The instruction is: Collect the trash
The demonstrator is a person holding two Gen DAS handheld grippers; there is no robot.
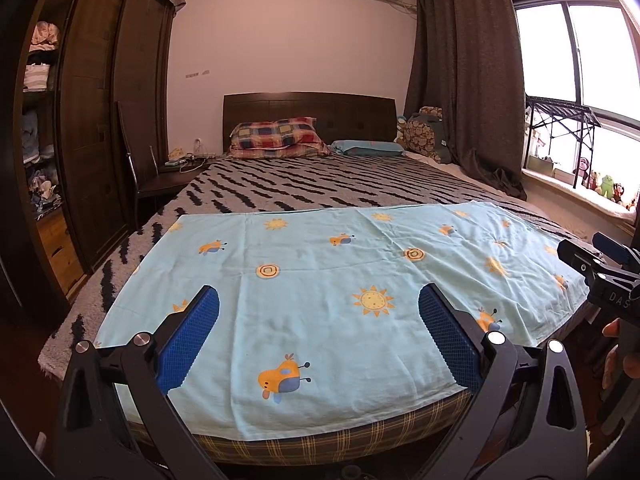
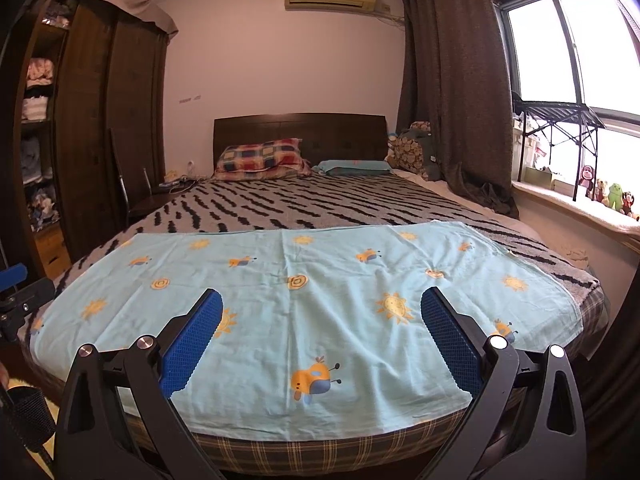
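No trash shows in either view. My left gripper (image 1: 319,300) is open above the foot of a bed, its blue-padded fingers (image 1: 188,340) spread wide with nothing between them. My right gripper (image 2: 322,304) is open too, held over the same spot a little further right. Under both lies a light blue cloth (image 1: 320,280) (image 2: 280,300) printed with suns and cartoon bees, spread flat over a grey and black striped blanket (image 1: 320,184). In the left wrist view the right gripper (image 1: 604,268) shows at the right edge, with a hand (image 1: 616,352) on its handle.
A dark wardrobe (image 1: 104,120) with open shelves of clothes stands left. A chair (image 1: 160,184) sits by the bed's far left corner. A plaid pillow (image 1: 276,138) and a blue pillow (image 1: 368,147) lie at the headboard. Curtain (image 1: 464,80), window sill with plush toys (image 2: 608,194) on the right.
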